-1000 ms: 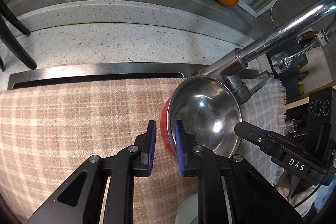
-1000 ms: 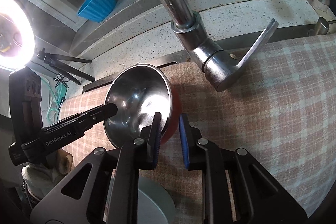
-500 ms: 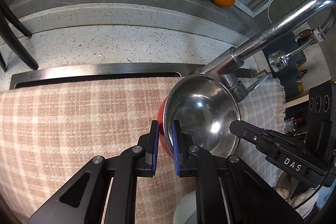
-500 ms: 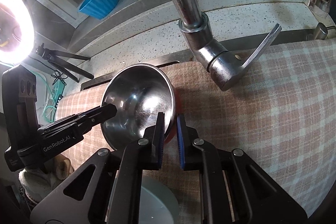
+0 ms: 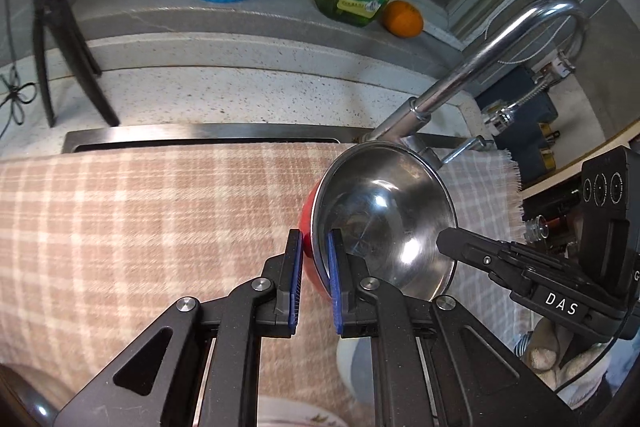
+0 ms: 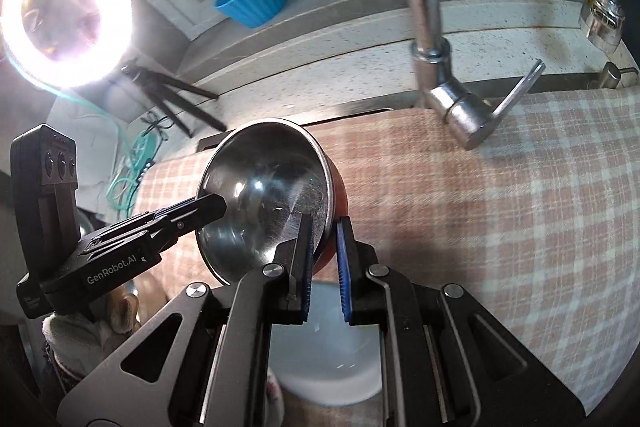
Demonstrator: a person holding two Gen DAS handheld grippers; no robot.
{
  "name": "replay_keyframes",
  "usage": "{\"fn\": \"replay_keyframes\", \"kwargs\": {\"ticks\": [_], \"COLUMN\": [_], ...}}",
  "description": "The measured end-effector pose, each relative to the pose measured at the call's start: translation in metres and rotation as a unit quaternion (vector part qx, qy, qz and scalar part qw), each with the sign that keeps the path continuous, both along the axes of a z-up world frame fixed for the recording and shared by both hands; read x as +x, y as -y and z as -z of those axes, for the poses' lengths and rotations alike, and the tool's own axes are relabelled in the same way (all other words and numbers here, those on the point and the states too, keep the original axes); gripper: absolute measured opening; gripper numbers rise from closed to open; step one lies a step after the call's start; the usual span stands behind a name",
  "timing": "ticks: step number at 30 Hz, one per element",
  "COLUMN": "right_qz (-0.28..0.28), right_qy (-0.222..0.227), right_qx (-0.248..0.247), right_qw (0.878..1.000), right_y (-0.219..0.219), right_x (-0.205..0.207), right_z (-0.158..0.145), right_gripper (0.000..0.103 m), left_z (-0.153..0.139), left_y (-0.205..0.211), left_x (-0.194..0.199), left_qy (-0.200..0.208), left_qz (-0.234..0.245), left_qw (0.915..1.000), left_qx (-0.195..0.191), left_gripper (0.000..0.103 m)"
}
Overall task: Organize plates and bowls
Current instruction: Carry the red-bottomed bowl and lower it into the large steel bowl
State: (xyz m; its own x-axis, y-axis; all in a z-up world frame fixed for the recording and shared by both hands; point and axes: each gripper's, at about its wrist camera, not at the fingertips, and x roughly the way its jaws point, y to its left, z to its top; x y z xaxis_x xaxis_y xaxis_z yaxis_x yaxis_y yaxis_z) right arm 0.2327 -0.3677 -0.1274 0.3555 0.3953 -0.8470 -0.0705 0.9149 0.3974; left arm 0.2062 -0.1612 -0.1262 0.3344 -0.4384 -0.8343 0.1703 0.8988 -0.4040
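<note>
Both the left hand-held gripper [image 5: 314, 277] and the right hand-held gripper [image 6: 325, 261] pinch opposite rim edges of the red-sided steel bowl [image 5: 384, 215], tilted above the plaid cloth [image 5: 160, 227].

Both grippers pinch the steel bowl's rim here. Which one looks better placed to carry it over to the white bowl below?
Probably right. The right gripper grips the red-sided steel bowl with the white bowl directly beneath it; under the left gripper that bowl only peeks out.
</note>
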Motion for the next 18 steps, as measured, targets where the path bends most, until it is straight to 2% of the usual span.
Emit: {"fn": "replay_keyframes", "kwargs": {"ticks": [12, 18], "right_qz": [-0.033, -0.059], "right_qy": [0.018, 0.023], "right_qx": [0.013, 0.012], "right_qw": [0.999, 0.998], "right_y": [-0.052, -0.086], "right_x": [-0.035, -0.058], "right_z": [-0.024, -0.029], "right_gripper": [0.011, 0.011], "left_z": [-0.028, -0.032], "left_y": [-0.048, -0.077], "left_x": [-0.044, -0.071], "left_qy": [0.029, 0.031], "left_qz": [-0.024, -0.043], "left_qw": [0.9993, 0.9986], "left_qx": [-0.001, 0.0], "left_gripper": [0.011, 0.011]}}
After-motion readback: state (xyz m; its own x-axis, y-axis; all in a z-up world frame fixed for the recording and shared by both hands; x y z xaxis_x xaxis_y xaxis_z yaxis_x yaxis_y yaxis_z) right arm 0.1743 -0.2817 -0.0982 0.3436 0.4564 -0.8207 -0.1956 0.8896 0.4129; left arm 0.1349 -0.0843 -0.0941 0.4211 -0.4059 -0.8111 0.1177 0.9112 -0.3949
